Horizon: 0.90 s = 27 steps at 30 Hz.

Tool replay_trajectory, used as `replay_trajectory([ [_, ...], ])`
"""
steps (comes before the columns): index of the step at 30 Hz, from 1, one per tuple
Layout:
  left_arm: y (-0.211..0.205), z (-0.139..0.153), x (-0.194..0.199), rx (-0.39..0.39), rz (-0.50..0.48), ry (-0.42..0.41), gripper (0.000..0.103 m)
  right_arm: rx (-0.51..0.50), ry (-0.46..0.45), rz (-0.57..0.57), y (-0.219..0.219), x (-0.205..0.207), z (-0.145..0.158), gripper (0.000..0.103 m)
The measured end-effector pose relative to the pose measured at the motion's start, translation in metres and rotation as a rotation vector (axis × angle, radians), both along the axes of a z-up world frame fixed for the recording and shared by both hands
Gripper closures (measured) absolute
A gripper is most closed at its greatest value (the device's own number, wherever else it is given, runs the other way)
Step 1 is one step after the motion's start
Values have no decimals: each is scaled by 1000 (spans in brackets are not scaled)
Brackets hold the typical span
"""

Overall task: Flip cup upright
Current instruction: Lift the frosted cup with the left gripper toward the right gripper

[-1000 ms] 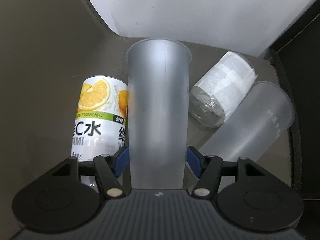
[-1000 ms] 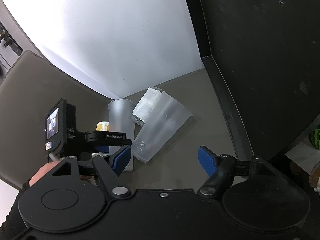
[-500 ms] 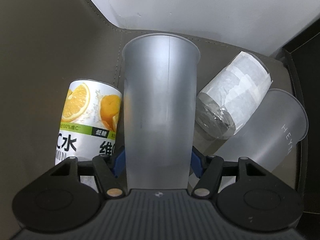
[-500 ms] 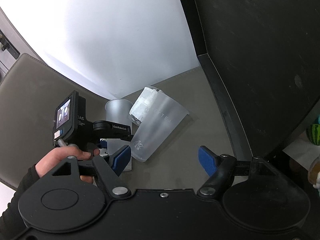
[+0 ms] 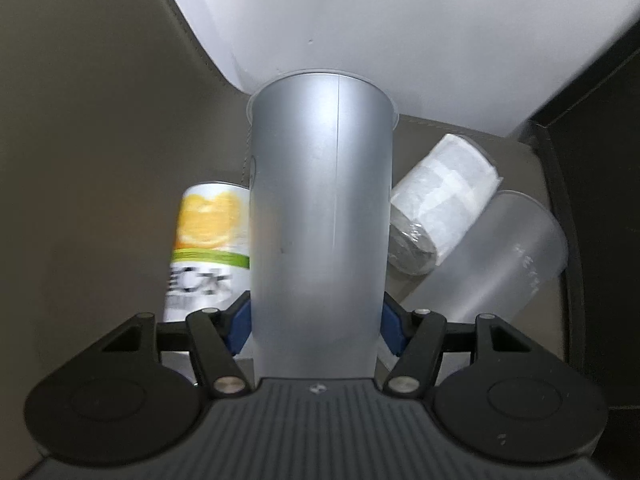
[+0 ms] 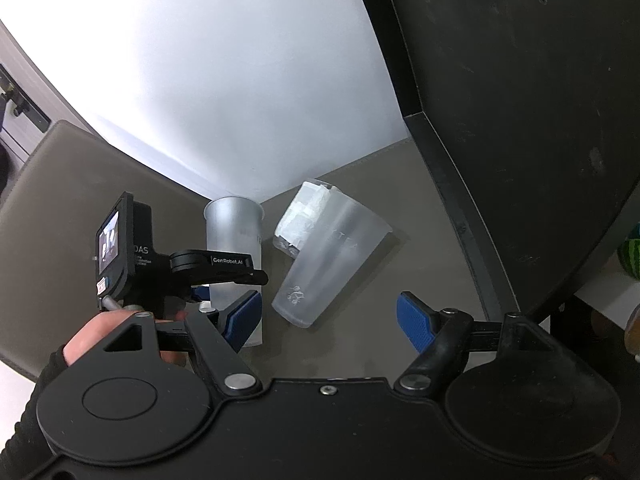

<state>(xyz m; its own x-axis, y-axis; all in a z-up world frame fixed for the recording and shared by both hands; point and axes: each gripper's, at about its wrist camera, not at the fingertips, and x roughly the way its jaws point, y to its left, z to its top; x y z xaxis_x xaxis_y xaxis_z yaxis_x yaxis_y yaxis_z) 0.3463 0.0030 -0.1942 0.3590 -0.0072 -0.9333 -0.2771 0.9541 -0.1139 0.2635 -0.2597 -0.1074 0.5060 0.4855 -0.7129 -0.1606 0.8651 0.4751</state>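
Left gripper (image 5: 316, 322) clamps the frosted cup (image 5: 320, 216) near its base, mouth up beside the orange can (image 5: 208, 248). Base contact with the table (image 6: 384, 184) probably made, hard to confirm. Next: release cleanly. Right gripper (image 6: 330, 318) open, idle.

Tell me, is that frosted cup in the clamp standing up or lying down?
Upright: the cup stands rim-up, gripped near its base by the left hand-held gripper. Another cup lies tipped.
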Motion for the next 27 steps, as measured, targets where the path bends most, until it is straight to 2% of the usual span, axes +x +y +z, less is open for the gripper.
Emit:
replay_trajectory([
  [11, -3, 50, -40, -21, -74, -73, 40, 65, -25, 2, 2, -9, 17, 29],
  [19, -12, 70, -73, -17, -118, -104, 40, 115, -36, 4, 2, -16, 29, 27],
  [27, -29, 91, -104, -17, -171, -142, 40, 177, -32, 15, 5, -23, 34, 16],
])
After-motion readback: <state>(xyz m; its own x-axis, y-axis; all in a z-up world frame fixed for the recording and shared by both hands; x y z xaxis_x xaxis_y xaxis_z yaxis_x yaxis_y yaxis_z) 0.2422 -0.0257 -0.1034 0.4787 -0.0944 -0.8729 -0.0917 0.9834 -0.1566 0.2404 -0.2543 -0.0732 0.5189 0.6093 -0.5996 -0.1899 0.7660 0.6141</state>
